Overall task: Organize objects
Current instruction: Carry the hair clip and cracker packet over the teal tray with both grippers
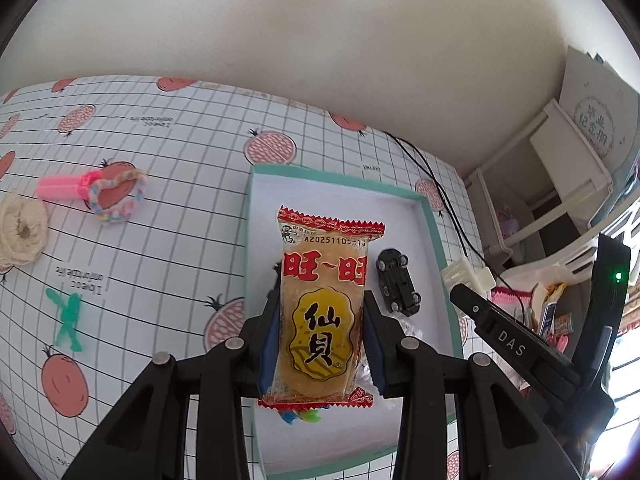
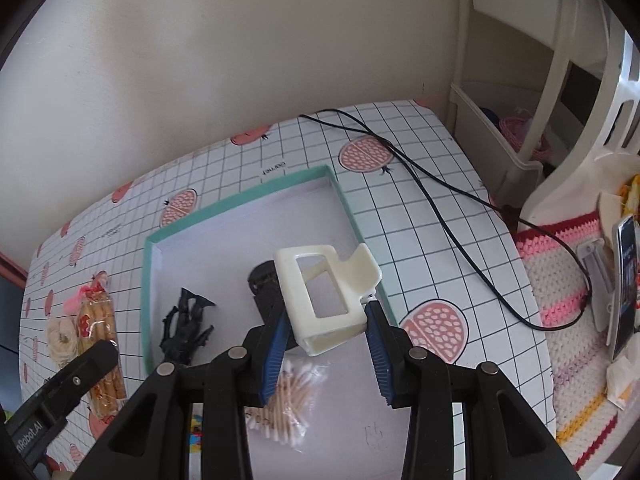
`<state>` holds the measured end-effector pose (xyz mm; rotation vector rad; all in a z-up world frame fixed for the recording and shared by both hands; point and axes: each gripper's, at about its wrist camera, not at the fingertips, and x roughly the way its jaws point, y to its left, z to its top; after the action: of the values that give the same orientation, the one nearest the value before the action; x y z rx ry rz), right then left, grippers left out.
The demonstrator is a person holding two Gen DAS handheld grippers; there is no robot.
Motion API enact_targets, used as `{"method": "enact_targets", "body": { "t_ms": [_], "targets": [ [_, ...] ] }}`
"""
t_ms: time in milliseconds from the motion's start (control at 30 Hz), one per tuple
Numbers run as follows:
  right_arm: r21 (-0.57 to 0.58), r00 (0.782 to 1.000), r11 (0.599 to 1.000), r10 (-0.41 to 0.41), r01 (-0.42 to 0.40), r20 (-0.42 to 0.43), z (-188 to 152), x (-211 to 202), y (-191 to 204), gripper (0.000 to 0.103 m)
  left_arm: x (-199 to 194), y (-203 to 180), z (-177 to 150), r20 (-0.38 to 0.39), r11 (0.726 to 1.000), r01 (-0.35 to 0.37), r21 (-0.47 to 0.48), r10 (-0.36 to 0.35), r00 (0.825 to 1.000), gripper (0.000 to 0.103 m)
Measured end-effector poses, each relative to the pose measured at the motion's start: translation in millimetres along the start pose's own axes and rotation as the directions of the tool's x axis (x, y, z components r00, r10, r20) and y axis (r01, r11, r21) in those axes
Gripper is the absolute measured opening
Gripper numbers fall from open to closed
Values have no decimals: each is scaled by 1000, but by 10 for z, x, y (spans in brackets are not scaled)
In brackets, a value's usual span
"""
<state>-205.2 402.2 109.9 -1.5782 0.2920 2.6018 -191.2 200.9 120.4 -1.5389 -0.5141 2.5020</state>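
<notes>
The left gripper (image 1: 320, 328) has its jaws pinching a rice cracker packet (image 1: 324, 304) by its two long sides, held above the teal-rimmed box (image 1: 434, 232) on the desk (image 1: 160, 216). The right gripper (image 2: 328, 344) has its jaws pinching a cream hair clip (image 2: 324, 300) over the same box's right edge. Inside the box lie a black toy car (image 1: 398, 282), a black figure (image 2: 186, 326) and a bag of cotton swabs (image 2: 288, 396).

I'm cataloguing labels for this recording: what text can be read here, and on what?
"旺~旺", "仙貝", "A2025110…" (rest hidden): rice cracker packet held in the left tongs.
"DAS": right tongs' body.
"nRobot.AI", start cut off: left tongs' body.
"I love…": tablecloth, rest too small.
Round stamp on the box: unreadable.
</notes>
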Motion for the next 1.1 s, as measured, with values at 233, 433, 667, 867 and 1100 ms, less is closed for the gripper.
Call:
{"method": "enact_targets", "body": {
  "t_ms": [233,433,667,867,1100],
  "targets": [
    [15,998,1000,-6,7,-69,-90,269,-48,41,259,-107,-134,-53,999,-3,37,5,999,39],
    [7,996,1000,-23,23,-88,-155,344,-56,41,420,-152,-209,-80,999,-6,46,10,997,39],
    [6,993,1000,-15,16,-116,-197,448,-59,41,542,-100,-257,-114,999,-17,44,22,993,39],
    [0,992,1000,-20,20,-123,-229,468,-56,41,581,-102,-276,-128,999,-7,51,13,992,39],
    [5,991,1000,-20,21,-133,-223,473,-68,41,555,-135,-222,-135,998,0,61,8,991,45]
  ]
}}
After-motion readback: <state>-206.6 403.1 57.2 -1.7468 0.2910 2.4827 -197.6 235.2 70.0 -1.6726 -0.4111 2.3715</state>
